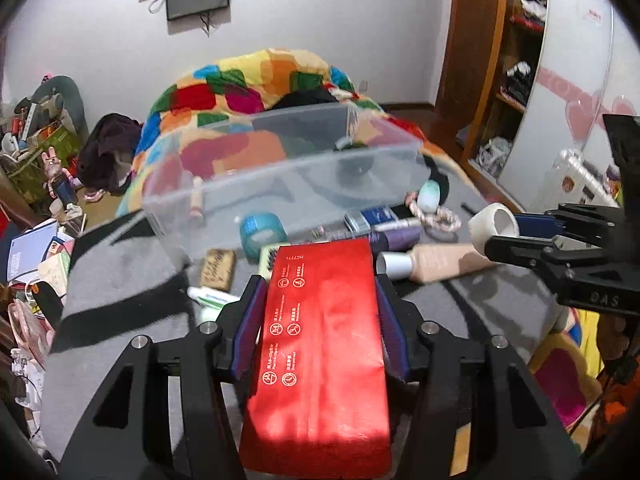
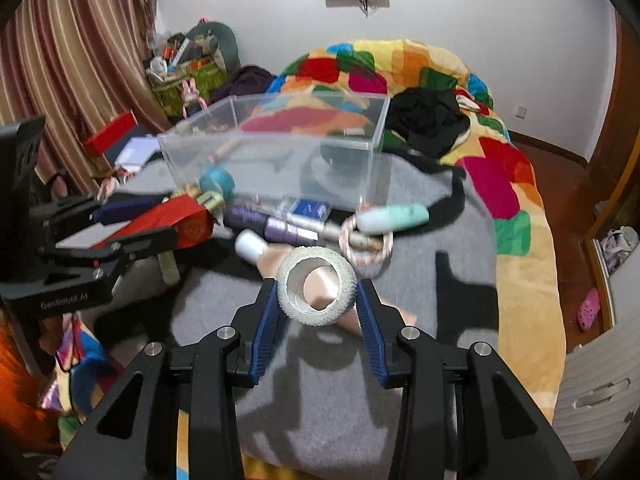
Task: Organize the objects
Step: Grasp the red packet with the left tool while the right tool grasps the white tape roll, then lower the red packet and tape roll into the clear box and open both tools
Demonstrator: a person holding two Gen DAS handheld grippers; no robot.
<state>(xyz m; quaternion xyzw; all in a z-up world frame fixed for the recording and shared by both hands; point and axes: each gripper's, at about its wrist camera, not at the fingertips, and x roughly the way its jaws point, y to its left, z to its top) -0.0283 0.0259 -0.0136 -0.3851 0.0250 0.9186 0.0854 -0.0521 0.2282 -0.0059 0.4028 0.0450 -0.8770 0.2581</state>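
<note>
Carrying both loads toward the clear bin (image 1: 280, 184) on the bed, I judge I should lift each over its near wall before letting go. My left gripper (image 1: 320, 280) has its jaws clamped on the red packet (image 1: 324, 344); my right gripper (image 2: 316, 292) pinches the white tape roll (image 2: 317, 292) by its sides. Inside the bin I make out a dark round thing (image 1: 354, 160); more is unclear. A blue tape roll (image 1: 262, 234) and a beige bottle (image 1: 436, 262) lie outside, just beside it.
</note>
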